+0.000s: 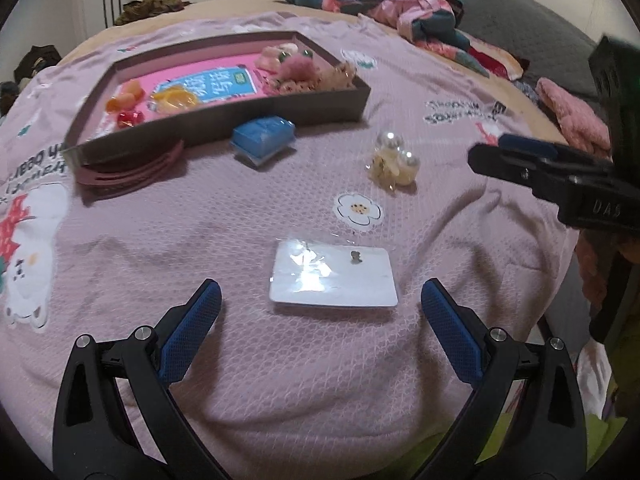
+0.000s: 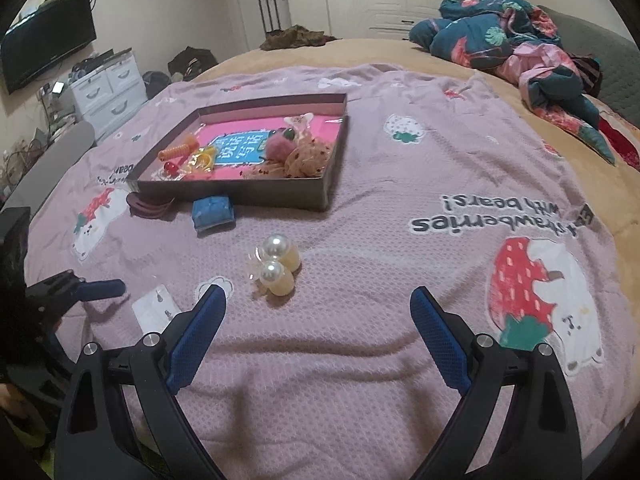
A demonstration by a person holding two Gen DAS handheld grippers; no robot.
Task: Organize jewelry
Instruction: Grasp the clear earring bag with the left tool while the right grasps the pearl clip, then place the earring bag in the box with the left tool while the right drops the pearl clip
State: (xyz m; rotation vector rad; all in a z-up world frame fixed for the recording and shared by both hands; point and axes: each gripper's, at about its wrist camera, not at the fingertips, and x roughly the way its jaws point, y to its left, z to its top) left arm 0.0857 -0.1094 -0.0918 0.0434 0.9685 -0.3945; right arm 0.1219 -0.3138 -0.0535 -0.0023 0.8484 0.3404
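over blanket, both tools spread.

Left wrist view: white rectangular earring card in clear plastic sleeve at centre; pearl-topped cream hair clips at 1 o'clock; blue square padded box at 11, just before shallow brown cardboard tray; dark pink hoop bands under the tray's near-left corner.

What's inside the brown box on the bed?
The brown box holds an orange spiral hair tie, a red bead piece, yellow pieces, a pink fluffy bobble and beige scrunchies. They lie on a pink and blue card, which hides the bottom.
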